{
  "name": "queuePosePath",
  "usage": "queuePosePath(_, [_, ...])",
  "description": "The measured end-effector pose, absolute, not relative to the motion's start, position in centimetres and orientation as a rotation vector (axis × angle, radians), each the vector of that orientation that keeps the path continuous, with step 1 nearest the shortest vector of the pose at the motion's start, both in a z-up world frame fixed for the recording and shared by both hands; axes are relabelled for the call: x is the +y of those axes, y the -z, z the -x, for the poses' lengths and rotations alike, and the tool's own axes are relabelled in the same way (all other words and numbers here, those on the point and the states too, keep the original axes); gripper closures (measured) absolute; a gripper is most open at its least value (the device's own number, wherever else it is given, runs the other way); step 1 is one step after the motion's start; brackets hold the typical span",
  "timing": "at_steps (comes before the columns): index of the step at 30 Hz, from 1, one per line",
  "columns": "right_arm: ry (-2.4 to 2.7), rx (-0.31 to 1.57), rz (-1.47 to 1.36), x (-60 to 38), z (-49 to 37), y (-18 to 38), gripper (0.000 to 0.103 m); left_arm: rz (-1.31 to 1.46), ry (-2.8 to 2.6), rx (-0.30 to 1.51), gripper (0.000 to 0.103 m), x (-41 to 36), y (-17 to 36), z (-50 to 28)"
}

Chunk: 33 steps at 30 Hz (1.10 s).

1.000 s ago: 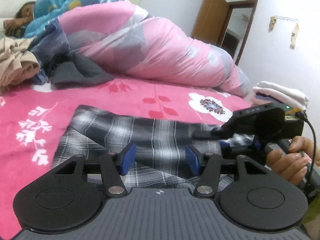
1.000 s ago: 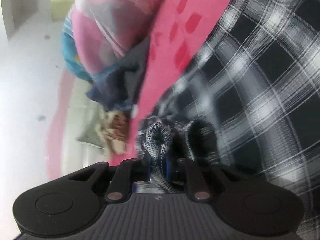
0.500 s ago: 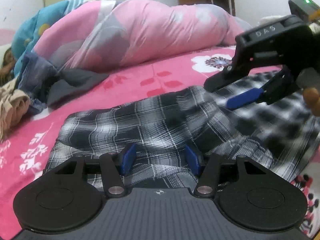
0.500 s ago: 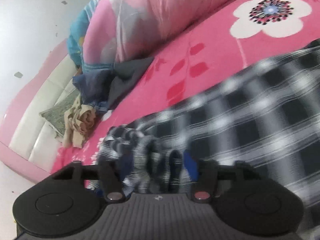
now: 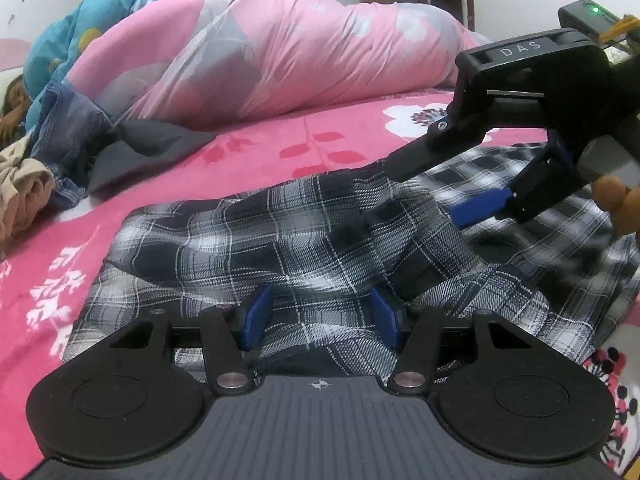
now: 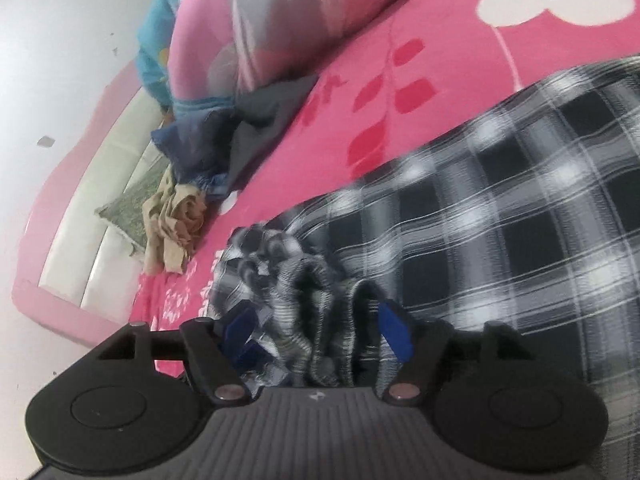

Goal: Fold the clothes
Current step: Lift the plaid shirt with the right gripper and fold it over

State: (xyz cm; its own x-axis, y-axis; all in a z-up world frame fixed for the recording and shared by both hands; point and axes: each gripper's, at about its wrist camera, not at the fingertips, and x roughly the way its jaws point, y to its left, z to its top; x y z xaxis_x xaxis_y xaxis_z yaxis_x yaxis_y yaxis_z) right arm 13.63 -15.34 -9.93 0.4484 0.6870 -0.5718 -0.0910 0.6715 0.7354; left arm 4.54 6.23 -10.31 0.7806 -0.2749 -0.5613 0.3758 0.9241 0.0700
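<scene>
Left gripper (image 5: 320,316) spread wide over rumpled plaid shirt (image 5: 304,240) on pink bedsheet (image 5: 248,152); right gripper (image 6: 316,332) spread too, bunched plaid between its blue pads (image 6: 394,336)

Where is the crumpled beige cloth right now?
The crumpled beige cloth lies at the left of the right wrist view, near the white padded headboard, beside the dark blue garment.

The shirt (image 5: 320,232) lies on the bed (image 5: 248,160), with the quilt (image 5: 280,52) behind it and crumpled clothes (image 5: 24,188) to its left.
</scene>
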Motion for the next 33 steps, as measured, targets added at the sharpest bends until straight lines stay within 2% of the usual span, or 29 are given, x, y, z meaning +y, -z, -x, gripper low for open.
queuePosePath(6, [-0.528,1.063,-0.672,-14.9,-12.9,10.8,0.03,-0.159,0.362,0.571,0.048,6.5,10.6,-4.6])
queuePosePath(16, [-0.548,1.127,-0.8,-14.6,-15.1,11.8,0.027,-0.131,0.368,0.557,0.047,6.7,11.0,-4.4])
queuePosePath(24, [-0.619,1.135,-0.752,-14.7,-14.2,11.4,0.028,-0.117,0.372,0.551,0.047,6.9,11.2,-4.5])
queuePosePath(27, [-0.643,1.132,-0.724,-13.7,-15.0,11.4,0.038,-0.121,0.366,0.55,0.046,6.9,11.2,-4.5])
queuePosePath(28, [-0.636,1.129,-0.705,-13.3,-15.4,11.5,0.046,-0.122,0.363,0.55,0.046,6.8,11.2,-4.4])
queuePosePath(29, [-0.624,1.121,-0.686,-13.1,-15.5,11.5,0.059,-0.123,0.359,0.551,0.046,6.9,11.1,-4.4])
queuePosePath(31, [-0.603,1.097,-0.657,-13.0,-15.3,11.4,0.073,-0.119,0.349,0.557,0.046,6.9,10.8,-4.2])
queuePosePath(33, [-0.603,1.059,-0.66,-13.8,-14.9,11.0,0.078,-0.104,0.348,0.562,0.046,7.3,9.9,-3.6])
